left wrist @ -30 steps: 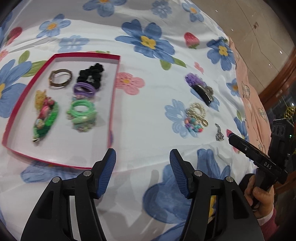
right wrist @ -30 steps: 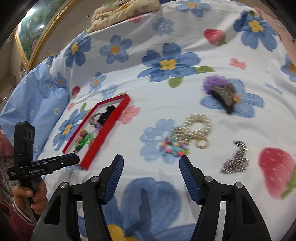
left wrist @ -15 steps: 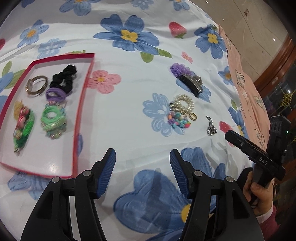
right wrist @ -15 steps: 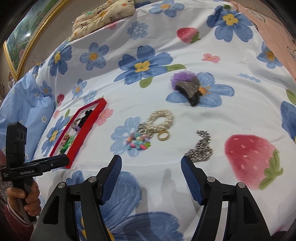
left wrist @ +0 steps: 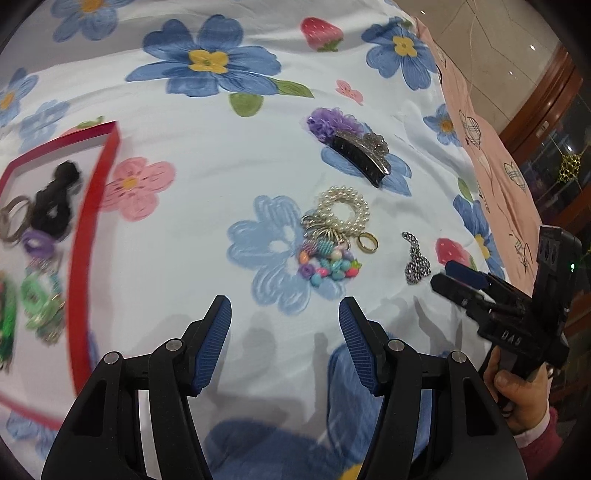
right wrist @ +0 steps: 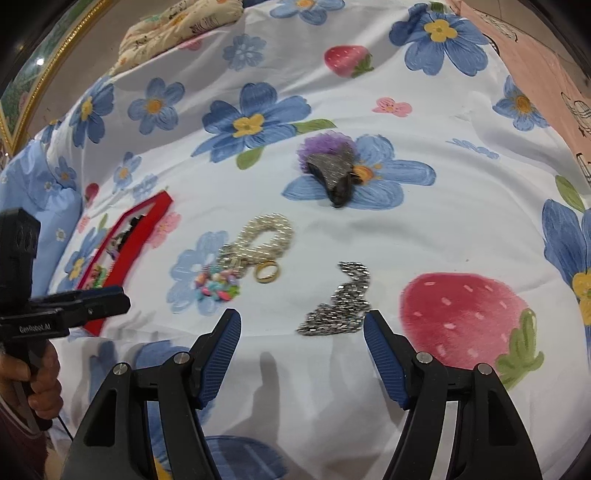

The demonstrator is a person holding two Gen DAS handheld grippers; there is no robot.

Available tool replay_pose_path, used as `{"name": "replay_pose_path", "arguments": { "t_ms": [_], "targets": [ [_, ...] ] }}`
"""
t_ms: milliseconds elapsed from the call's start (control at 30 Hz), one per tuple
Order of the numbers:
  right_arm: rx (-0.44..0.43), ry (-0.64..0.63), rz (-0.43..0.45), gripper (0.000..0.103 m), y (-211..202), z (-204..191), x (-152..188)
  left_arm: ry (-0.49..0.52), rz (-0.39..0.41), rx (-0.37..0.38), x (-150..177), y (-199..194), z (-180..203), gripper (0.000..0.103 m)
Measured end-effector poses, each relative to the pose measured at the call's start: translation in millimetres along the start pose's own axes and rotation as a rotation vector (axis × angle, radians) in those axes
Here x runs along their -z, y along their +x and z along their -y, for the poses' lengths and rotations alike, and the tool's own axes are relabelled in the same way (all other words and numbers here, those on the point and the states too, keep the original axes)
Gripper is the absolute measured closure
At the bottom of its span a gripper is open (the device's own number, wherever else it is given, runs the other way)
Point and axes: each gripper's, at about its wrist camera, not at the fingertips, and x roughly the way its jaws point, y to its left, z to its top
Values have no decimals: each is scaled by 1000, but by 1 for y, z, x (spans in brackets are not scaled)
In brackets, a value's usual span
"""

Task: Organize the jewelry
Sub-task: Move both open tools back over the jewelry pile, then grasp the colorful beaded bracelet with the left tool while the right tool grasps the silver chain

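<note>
A red tray (left wrist: 94, 221) at the left holds several hair ties and bracelets; it also shows in the right wrist view (right wrist: 125, 251). On the floral sheet lie a pearl bracelet (left wrist: 345, 208), a bead cluster (left wrist: 328, 267), a gold ring (left wrist: 366, 243), a silver chain (left wrist: 415, 260) and a dark hair claw (left wrist: 364, 155) on a purple scrunchie. My left gripper (left wrist: 285, 314) is open and empty, just short of the beads. My right gripper (right wrist: 302, 325) is open, its fingertips on either side of the near end of the silver chain (right wrist: 341, 306).
A pink cloth (left wrist: 491, 147) lies along the bed's right edge, with floor and wooden furniture beyond. A patterned pillow (right wrist: 177, 18) lies at the far end. The right gripper (left wrist: 461, 280) shows in the left view; the left gripper (right wrist: 122, 302) in the right view.
Both grippers have moved forward toward the loose jewelry. The left swung right away from the tray. The right closed in on the silver chain. Both stay open.
</note>
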Motion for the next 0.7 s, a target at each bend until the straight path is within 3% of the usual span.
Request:
{"name": "replay_pose_path", "arguments": {
  "t_ms": [433, 500, 567, 633, 700],
  "targets": [
    [57, -49, -38, 31, 33, 4, 1, 66, -51, -17, -23, 62, 17, 46],
    [80, -66, -39, 34, 35, 2, 2, 100, -50, -9, -22, 64, 22, 58],
    [113, -83, -37, 41, 37, -1, 3, 118, -59, 33, -21, 65, 26, 80],
    [132, -87, -33, 51, 38, -1, 3, 141, -62, 50, -20, 66, 31, 89],
    [144, -87, -30, 68, 39, -1, 1, 157, -61, 51, -18, 66, 36, 92]
  ]
}}
